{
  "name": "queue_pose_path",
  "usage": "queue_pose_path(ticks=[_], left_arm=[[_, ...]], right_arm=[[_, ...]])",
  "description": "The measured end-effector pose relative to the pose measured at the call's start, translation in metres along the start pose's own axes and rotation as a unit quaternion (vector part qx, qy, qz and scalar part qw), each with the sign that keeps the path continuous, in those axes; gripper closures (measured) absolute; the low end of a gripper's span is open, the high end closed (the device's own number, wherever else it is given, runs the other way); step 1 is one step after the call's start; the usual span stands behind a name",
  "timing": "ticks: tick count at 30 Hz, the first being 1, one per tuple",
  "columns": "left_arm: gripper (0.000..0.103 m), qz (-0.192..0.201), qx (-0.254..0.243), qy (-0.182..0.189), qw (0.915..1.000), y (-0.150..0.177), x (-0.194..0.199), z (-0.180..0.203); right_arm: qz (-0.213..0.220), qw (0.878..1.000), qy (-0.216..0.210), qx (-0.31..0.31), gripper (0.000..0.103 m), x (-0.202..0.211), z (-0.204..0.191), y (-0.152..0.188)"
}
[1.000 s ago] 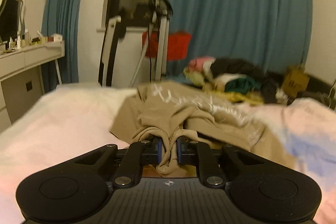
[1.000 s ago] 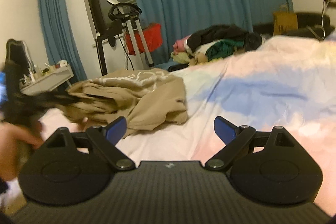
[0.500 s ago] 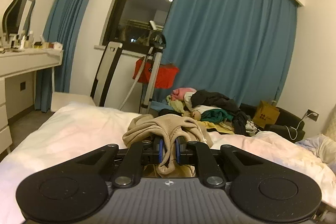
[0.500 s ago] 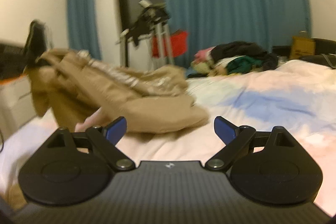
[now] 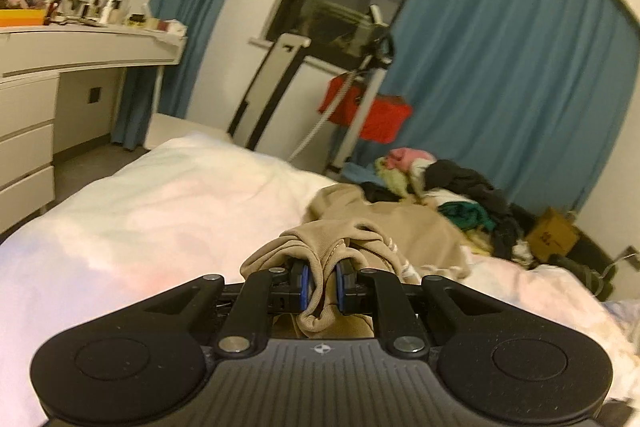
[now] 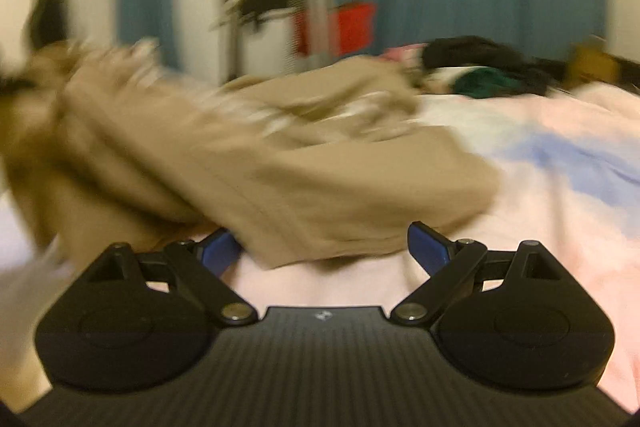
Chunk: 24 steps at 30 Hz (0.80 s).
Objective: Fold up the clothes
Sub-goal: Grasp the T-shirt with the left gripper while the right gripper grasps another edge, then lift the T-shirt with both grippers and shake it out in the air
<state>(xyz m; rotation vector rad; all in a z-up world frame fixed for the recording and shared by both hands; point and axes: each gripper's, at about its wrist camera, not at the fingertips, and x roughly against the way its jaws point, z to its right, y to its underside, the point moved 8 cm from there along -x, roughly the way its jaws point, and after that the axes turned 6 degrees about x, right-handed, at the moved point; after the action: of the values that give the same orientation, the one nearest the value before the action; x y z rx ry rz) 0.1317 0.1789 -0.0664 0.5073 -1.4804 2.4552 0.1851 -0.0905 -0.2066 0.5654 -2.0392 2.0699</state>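
Left wrist view has the tan garment (image 5: 384, 231) bunched on the bed (image 5: 168, 211), a wad of its edge pinched between the narrow jaws of the left gripper (image 5: 319, 287), which hold it firmly. Most of the cloth trails away to the far right, crumpled, with no flat panel or crease to be seen. From the right wrist view the same garment (image 6: 280, 171) sprawls across the near left of the bed (image 6: 560, 163), blurred; the right gripper (image 6: 326, 251) hangs over its near hem with jaws wide and nothing between the pads. Folding, as I judge it, has barely begun: the piece is only being picked up and spread, and laying it flat, squaring it and making every fold are all left. Beyond it a pile of clothes (image 5: 452, 191) waits at the far side, unfolded, before the blue curtain (image 5: 512, 83)
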Motion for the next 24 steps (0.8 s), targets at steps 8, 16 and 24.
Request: queue_pose_path(ticks=[8,16,24], left_arm=[[0.089,-0.009,0.0,0.069,0.9976,0.009,-0.019,0.034],[0.085,-0.028,-0.044,-0.011,0.9986,0.028,-0.024,0.031],[0.044,-0.054,-0.1,-0.024,0.9932,0.035,-0.008,0.039]], right_arm=[[0.043,0.995,0.062,-0.073,0.012,-0.002,0.053,-0.019],[-0.015,0.996,0.064,-0.065,0.04,-0.016,0.062,0.001],[0.076,0.991,0.106,-0.037,0.044,0.022,0.076,-0.04]])
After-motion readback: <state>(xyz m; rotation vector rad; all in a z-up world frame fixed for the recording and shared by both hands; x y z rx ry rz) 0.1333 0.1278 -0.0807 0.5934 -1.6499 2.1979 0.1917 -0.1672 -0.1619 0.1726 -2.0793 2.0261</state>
